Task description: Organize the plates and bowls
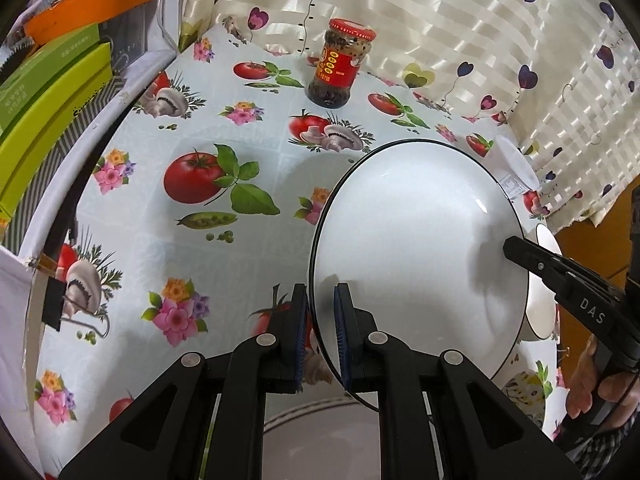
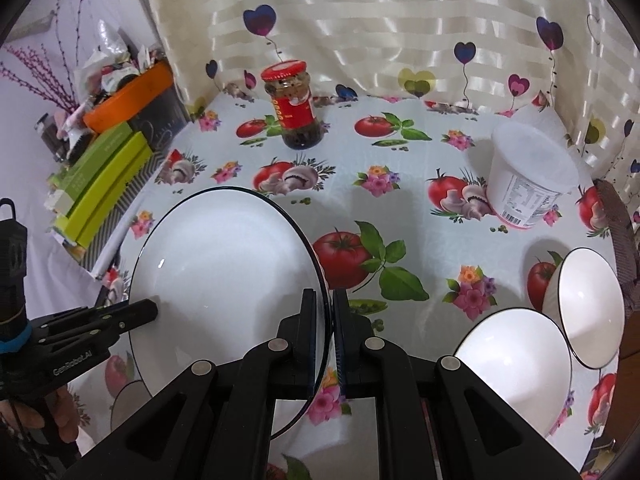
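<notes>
Jaws of the left gripper clenched on the near-left rim of a white plate with a thin dark edge, blue pads pressed to either face of the rim. Jaws of the right gripper likewise clamped on the opposite rim of the same plate, rim running straight between the pads. Plate held between both grippers, tilted, raised clear of the bench with its tomato, mushroom and flower print. From the right wrist view, left gripper reaching in from the lower left onto the plate's far edge; from the left wrist view, right gripper coming in from the right, a hand wrapped round its handle. Two white bowls on the bench to the right of the plate: near bowl and far bowl, just beside each other. Another white dish partly visible below the left gripper. Red-lidded jar standing upright near the curtain, white tub well to its right.
</notes>
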`<state>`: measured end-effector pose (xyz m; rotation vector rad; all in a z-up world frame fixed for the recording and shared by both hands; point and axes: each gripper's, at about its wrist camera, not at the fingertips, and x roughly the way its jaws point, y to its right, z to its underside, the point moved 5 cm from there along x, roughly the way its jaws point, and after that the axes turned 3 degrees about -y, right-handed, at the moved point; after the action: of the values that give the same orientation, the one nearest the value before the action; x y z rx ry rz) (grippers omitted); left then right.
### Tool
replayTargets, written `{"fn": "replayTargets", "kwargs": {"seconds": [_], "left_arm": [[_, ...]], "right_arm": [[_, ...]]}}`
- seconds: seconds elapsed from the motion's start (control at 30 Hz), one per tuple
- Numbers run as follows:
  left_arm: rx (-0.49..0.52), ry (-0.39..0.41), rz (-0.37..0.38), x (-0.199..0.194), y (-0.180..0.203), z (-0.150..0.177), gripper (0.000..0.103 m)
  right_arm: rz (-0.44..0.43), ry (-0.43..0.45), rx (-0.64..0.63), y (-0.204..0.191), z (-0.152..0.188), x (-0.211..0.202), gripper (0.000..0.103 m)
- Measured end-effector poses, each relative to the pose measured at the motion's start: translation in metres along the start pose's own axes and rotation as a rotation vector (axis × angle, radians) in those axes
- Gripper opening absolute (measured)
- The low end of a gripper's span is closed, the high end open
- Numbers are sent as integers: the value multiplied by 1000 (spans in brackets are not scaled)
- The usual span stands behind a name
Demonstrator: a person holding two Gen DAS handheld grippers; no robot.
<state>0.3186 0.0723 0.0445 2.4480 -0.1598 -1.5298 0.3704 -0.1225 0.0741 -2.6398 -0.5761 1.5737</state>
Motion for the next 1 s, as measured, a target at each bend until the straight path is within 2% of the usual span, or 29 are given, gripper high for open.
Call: {"fn": "replayTargets", "kwargs": {"seconds": [0.37, 1.0], "left_arm": [[-6, 19, 2, -24, -2, 21, 13], [-30, 16, -26, -46, -22, 81, 13]], "right_arm": [[-26, 12, 3, -13, 22, -25, 9], [-62, -21, 0, -44, 80, -38, 9]]}}
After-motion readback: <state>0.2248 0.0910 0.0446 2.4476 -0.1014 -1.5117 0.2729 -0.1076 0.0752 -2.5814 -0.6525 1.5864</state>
